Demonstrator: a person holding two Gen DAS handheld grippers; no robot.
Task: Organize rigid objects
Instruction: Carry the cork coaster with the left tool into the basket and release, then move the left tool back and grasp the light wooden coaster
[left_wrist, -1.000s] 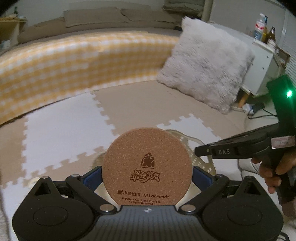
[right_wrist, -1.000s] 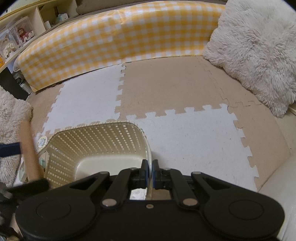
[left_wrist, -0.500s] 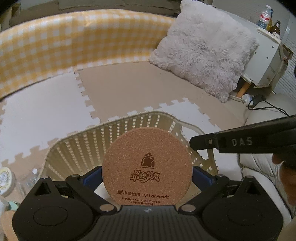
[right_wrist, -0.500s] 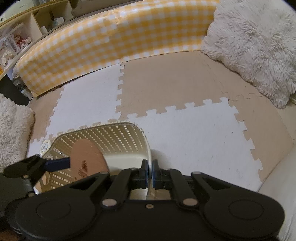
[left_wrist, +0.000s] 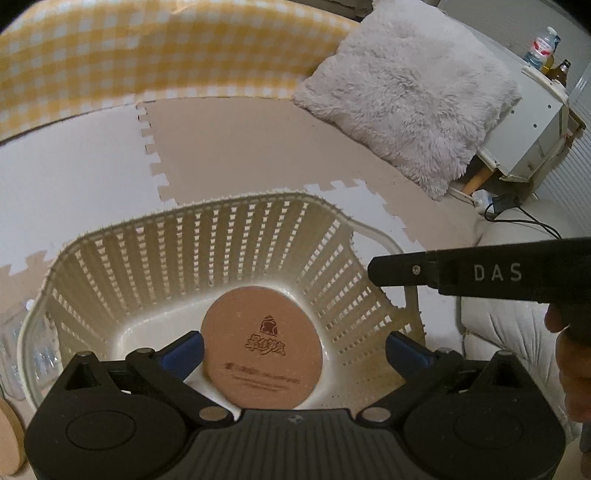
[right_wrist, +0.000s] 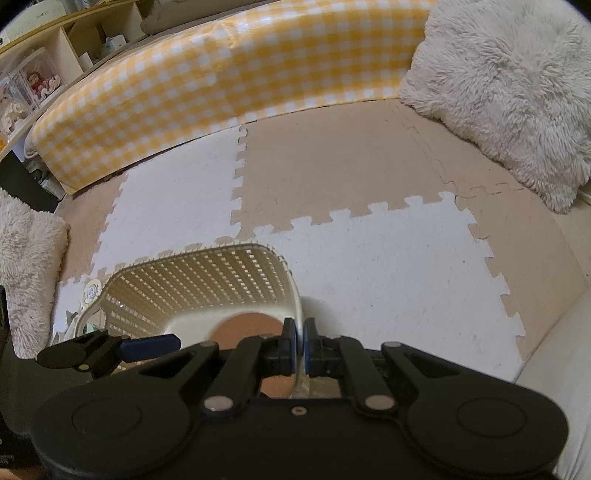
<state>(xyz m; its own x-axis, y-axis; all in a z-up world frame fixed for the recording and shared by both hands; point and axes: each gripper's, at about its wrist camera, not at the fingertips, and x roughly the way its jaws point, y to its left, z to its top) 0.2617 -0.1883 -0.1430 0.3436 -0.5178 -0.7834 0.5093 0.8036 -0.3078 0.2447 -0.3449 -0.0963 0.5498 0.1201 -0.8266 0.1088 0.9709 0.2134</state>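
A round cork coaster (left_wrist: 262, 345) lies inside the cream slotted basket (left_wrist: 207, 240), free of my fingers. My left gripper (left_wrist: 295, 350) is open above the basket, its blue pads wide apart on either side of the coaster. My right gripper (right_wrist: 299, 341) is shut on the basket's right rim (right_wrist: 297, 295). The coaster also shows in the right wrist view (right_wrist: 247, 326), on the basket floor (right_wrist: 188, 325). The left gripper's finger (right_wrist: 147, 347) reaches into the basket there.
Puzzle foam mats (right_wrist: 388, 258) cover the floor. A yellow checked bolster (right_wrist: 221, 85) runs along the back. A fluffy pillow (left_wrist: 406, 99) lies at the right. A small round tin (right_wrist: 92, 293) and a clear item (left_wrist: 22, 350) sit left of the basket.
My left gripper moved over the basket, opened and let go of the coaster, which dropped to the basket floor. My right gripper stays shut on the rim.
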